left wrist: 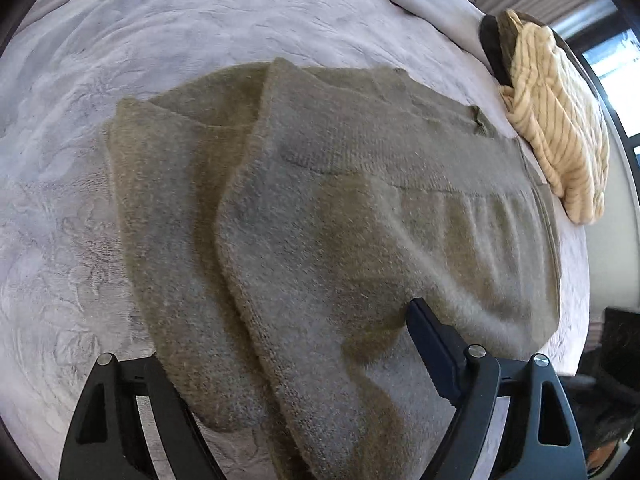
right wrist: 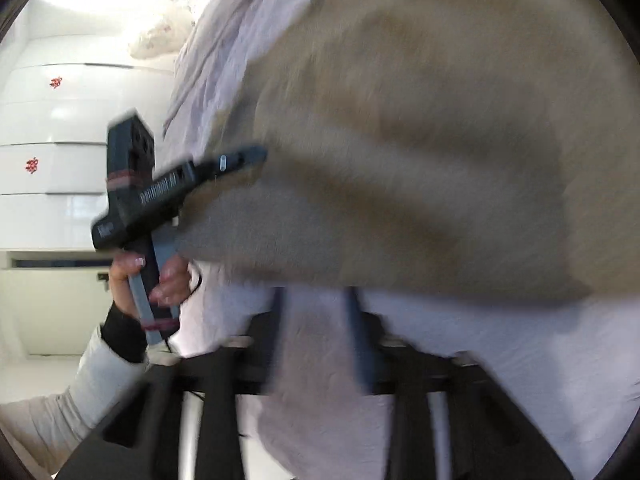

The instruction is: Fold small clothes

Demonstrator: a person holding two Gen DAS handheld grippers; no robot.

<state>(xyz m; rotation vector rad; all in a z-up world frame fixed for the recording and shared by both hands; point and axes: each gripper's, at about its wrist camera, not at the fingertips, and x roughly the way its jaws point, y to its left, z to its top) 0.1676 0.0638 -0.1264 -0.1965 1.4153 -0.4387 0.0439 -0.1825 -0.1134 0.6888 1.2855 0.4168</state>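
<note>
Garment: an olive-green fuzzy knitted sweater (left wrist: 320, 208) lies spread on a pale lilac embossed plush bed cover (left wrist: 120, 40), which lies under it on every side.
Long axis: in the left wrist view the sweater runs from its near end by the camera up and away towards its far edge, leaning slightly to the right.
Fold: one panel is folded over the sweater's own body; its fold edge runs as a long raised ridge from the far edge down to the near end, left of the sweater's middle.
Ribbing: a gathered ribbed band sits on the right part of the sweater.
Other clothes: a cream striped knitted garment (left wrist: 560, 120) is heaped on a dark flat item just off the sweater's far right corner.
Left tool (left wrist: 288, 360): the jaws stand wide apart over the sweater's near end; the sweater covers the left tip, and the right finger (left wrist: 432, 344) lies on the cloth, pinching nothing.
Right tool (right wrist: 316, 336): blurred, the jaws stand apart just off the sweater's edge, over bare cover, with no cloth between them.
Left view only: the fold ridge, the ribbing and the cream heap.
Right view only: the person's hand (right wrist: 152, 280) gripping the left tool's handle at the sweater's left edge, a grey sleeve, and a white glossy drawer unit (right wrist: 72, 120) beyond it.
</note>
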